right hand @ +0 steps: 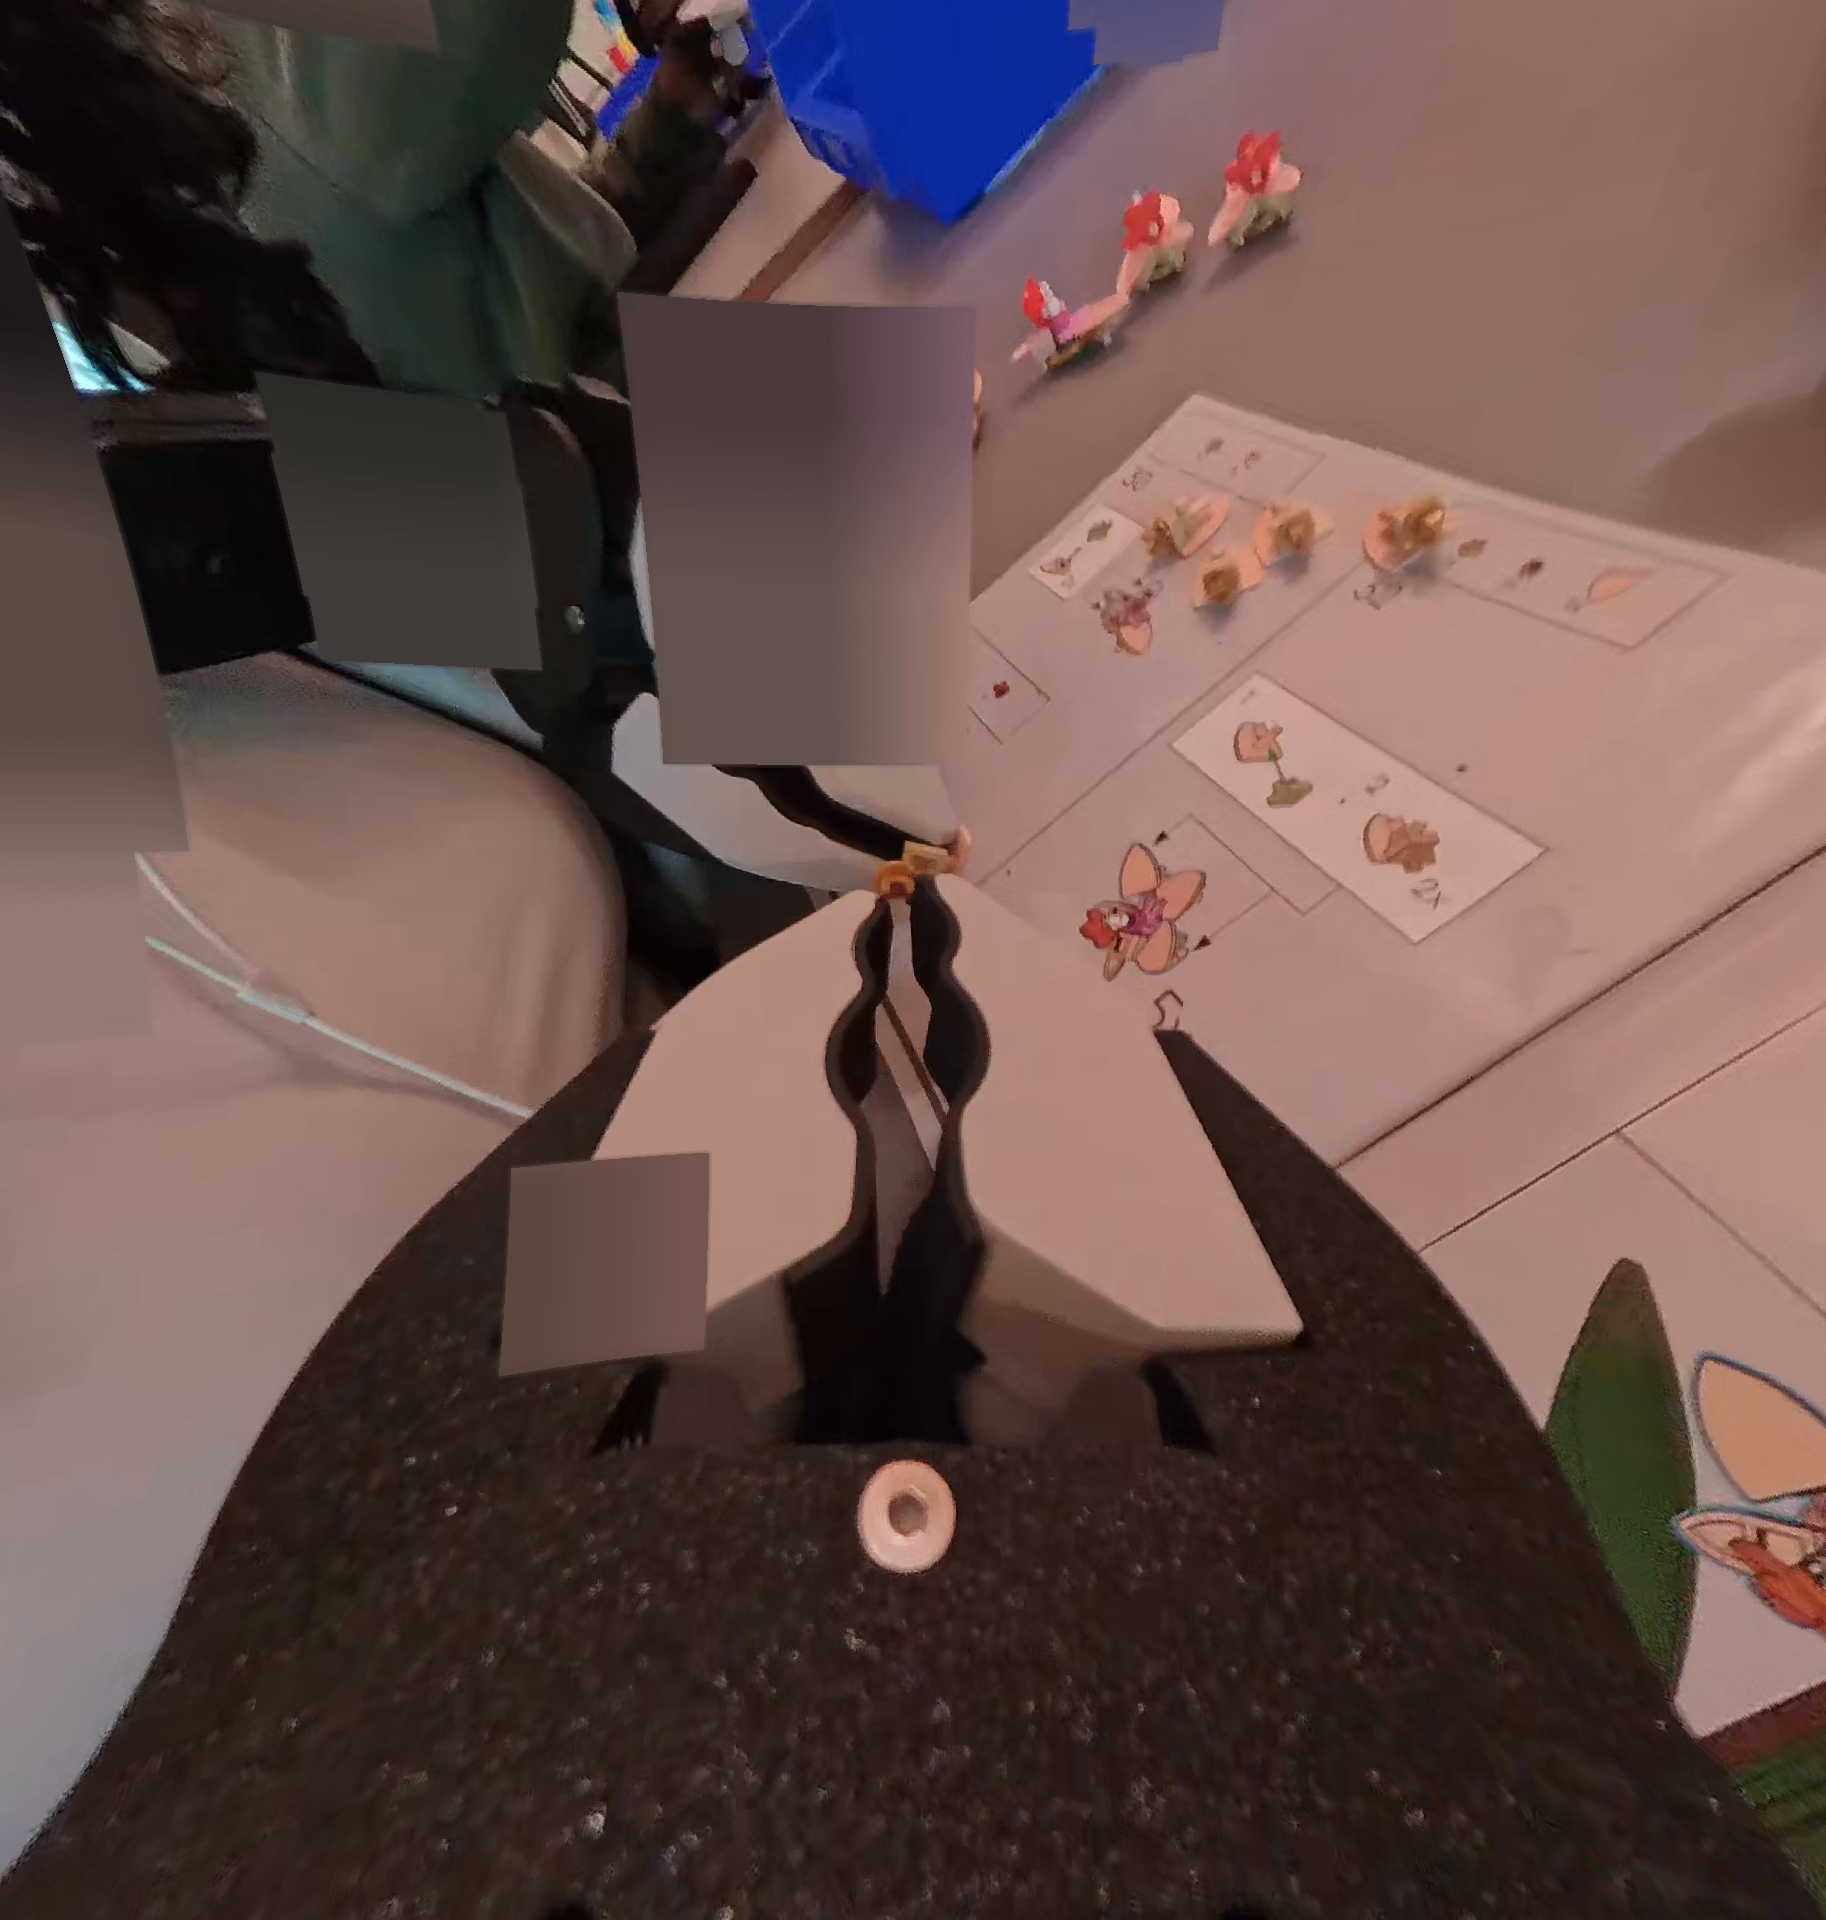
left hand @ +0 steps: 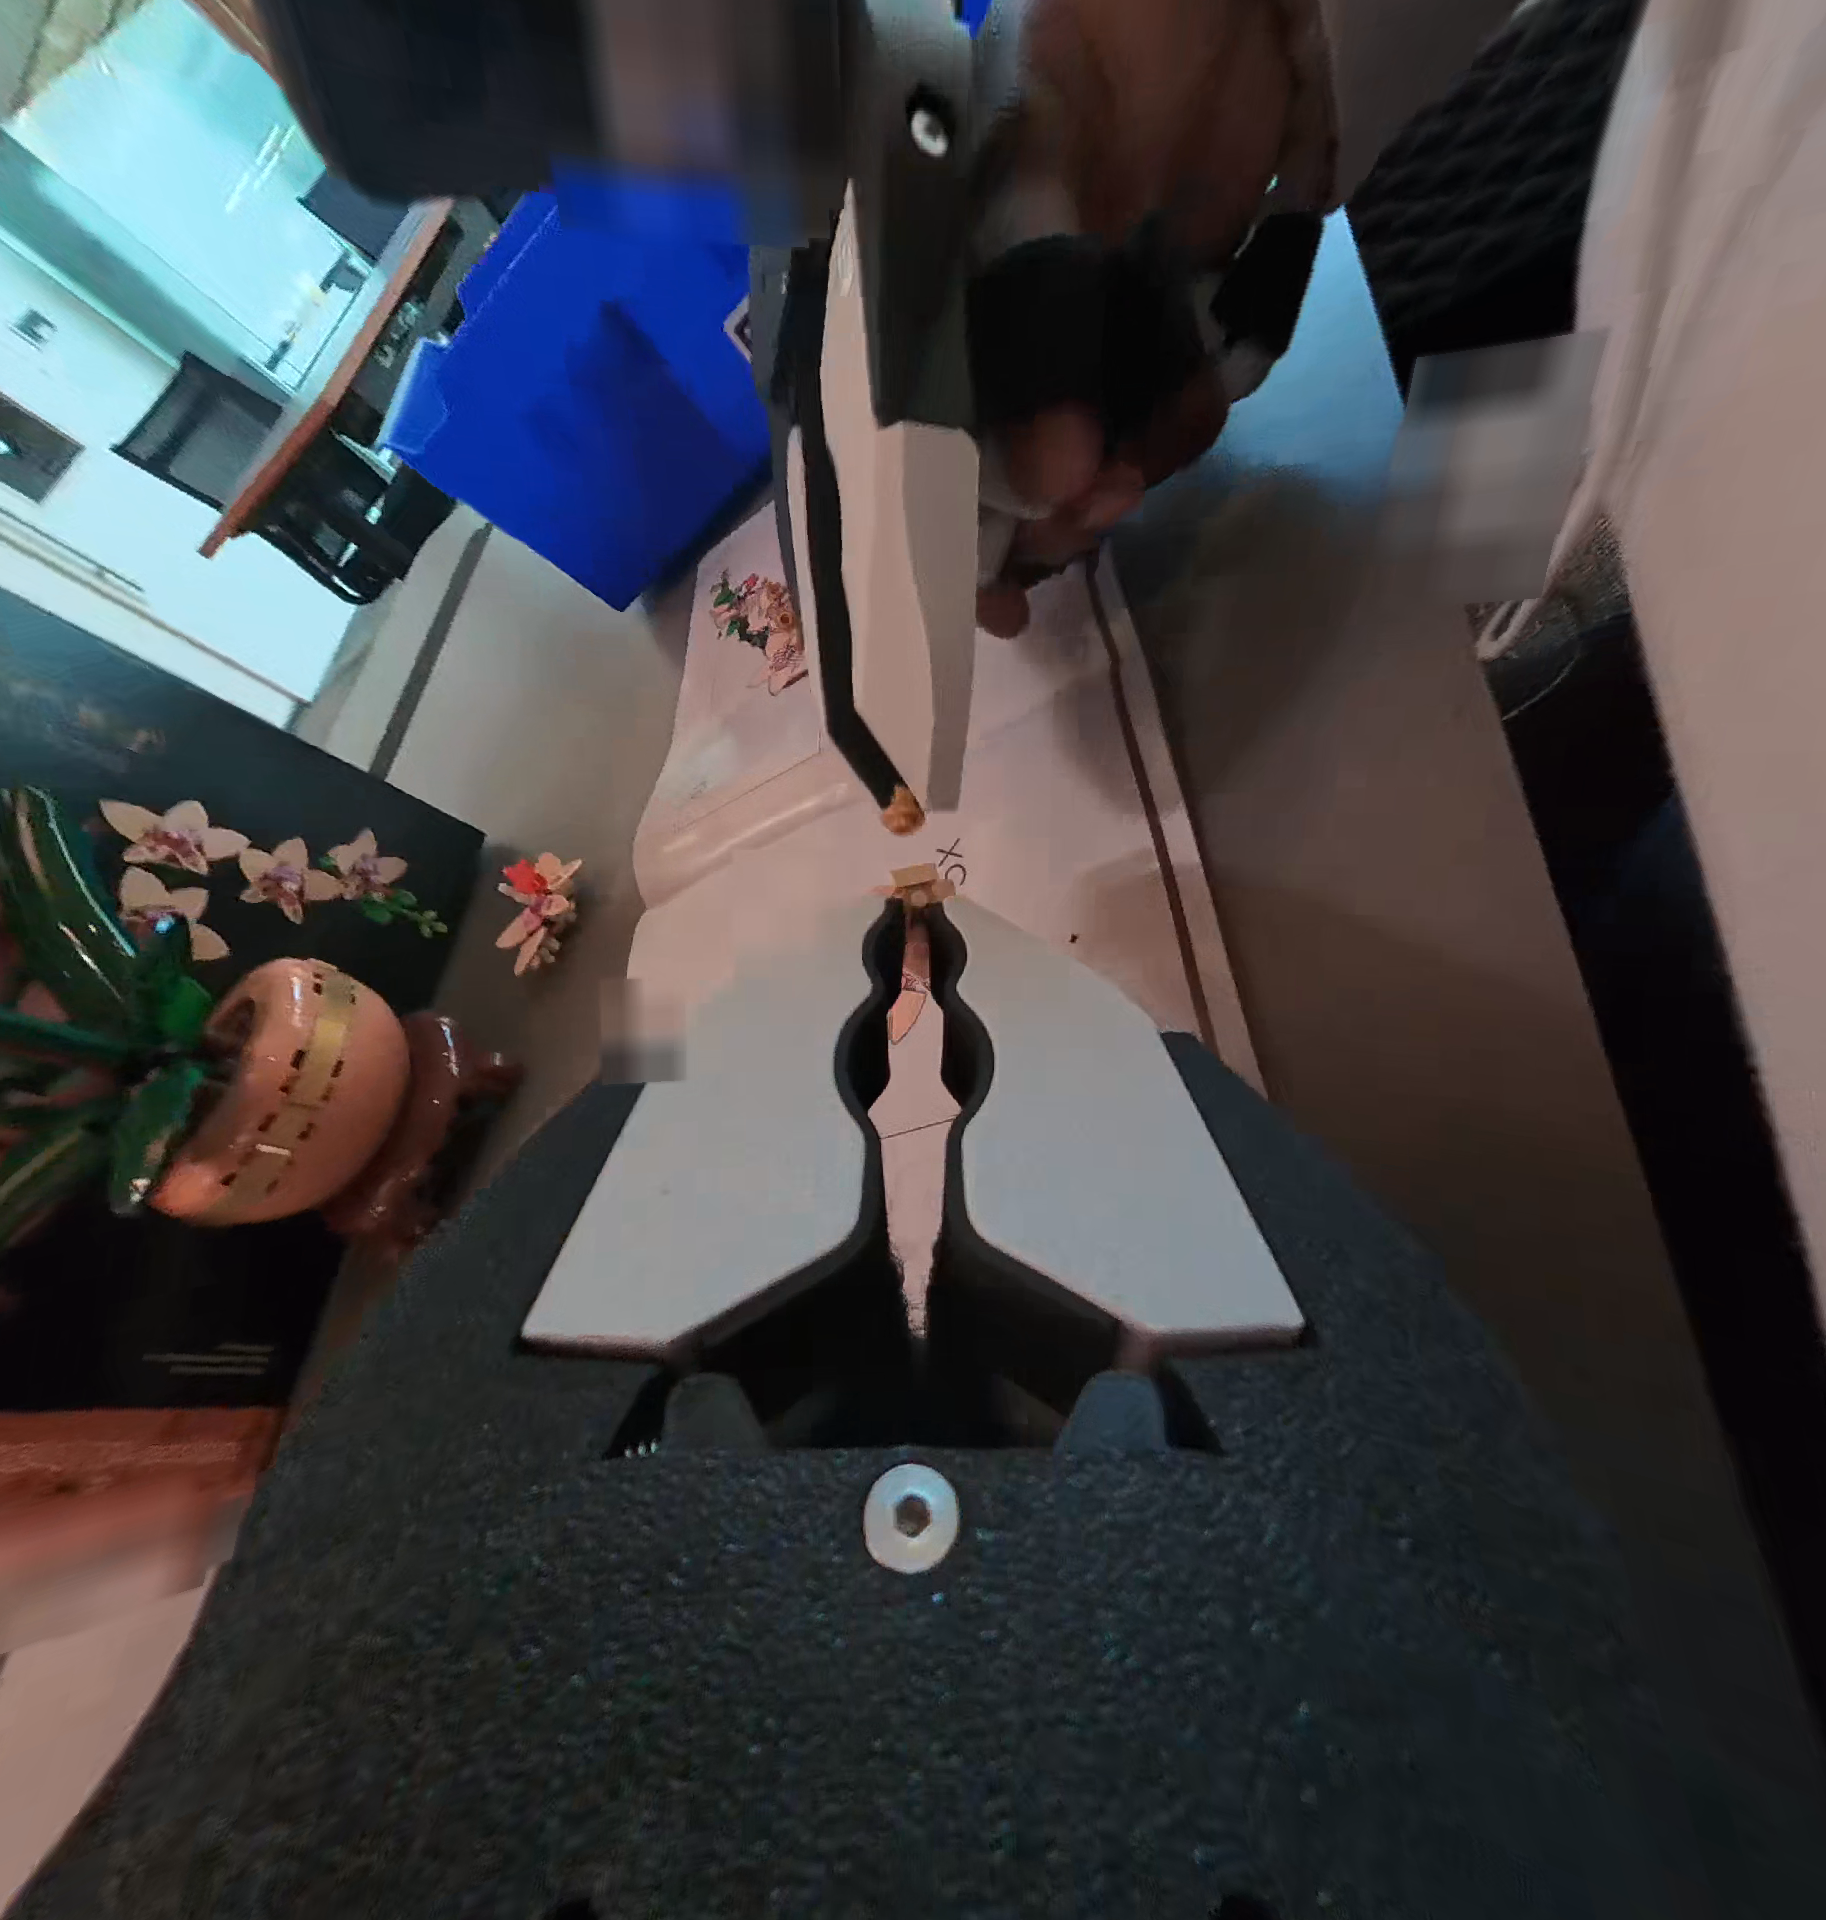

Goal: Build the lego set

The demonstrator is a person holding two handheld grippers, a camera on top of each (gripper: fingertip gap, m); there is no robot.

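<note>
The left gripper [left hand: 914, 902] pinched a small tan flat lego piece [left hand: 911, 884] at its fingertips. Just beyond, nearly touching, the right gripper [left hand: 904, 805] pinched a tiny golden-brown round lego piece [left hand: 902, 820]. Both hung over the white printed instruction booklet [right hand: 1460, 748], where pale petal-and-gold lego clusters [right hand: 1293, 540] lay. Farther off, red-and-pink lego flowers [right hand: 1158, 244] sat on the grey table [right hand: 1511, 260].

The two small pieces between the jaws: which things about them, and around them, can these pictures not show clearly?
- Tan piece in the left gripper: too small for its shape, left wrist view.
- Gold round piece in the right gripper: whether it touches the tan piece is unclear.
- Instruction booklet: steps too small.
- Orchid model: cut by the left edge.
</note>
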